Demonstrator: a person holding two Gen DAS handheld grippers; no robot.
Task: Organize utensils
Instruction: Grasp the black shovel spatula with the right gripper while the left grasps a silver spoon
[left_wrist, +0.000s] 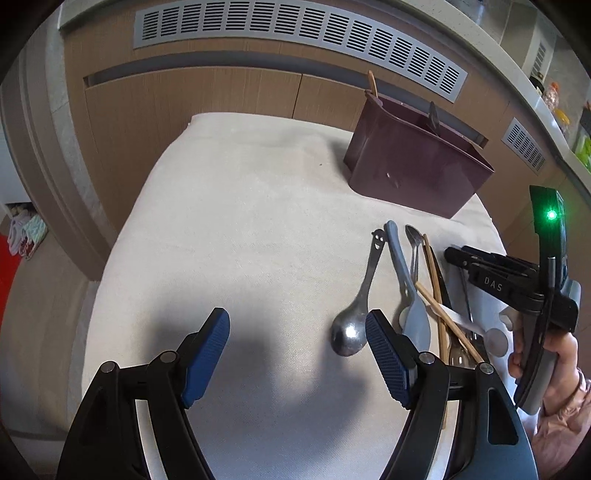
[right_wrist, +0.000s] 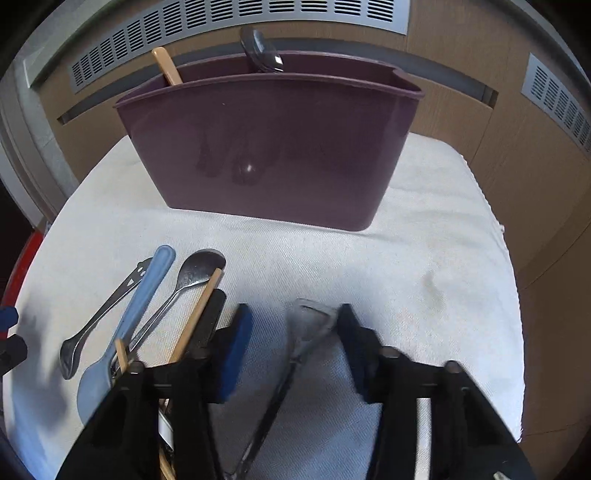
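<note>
I have the right gripper (right_wrist: 295, 347) low over the white cloth (right_wrist: 424, 236), fingers spread wide with a blurred metal utensil (right_wrist: 308, 325) lying between them, its broad end pointing toward the maroon caddy (right_wrist: 273, 147); neither pad looks to be touching it yet. I judge it light, stiff and slippery, lying flat on soft fabric, so I would pinch across the narrow handle just behind the head. The left gripper (left_wrist: 297, 343) is also wide open and holds nothing, its right pad (left_wrist: 384, 354) just beside the bowl of the smiley-handled steel spoon (left_wrist: 349, 334). The left view shows the pile in full: the blue plastic spoon (left_wrist: 404, 284), a small teaspoon (left_wrist: 413, 240), and 2 wooden chopsticks (left_wrist: 436, 288). Only the right view shows the caddy front-on, a wooden handle (right_wrist: 168, 66) and a metal spoon (right_wrist: 260, 50) standing in it.
</note>
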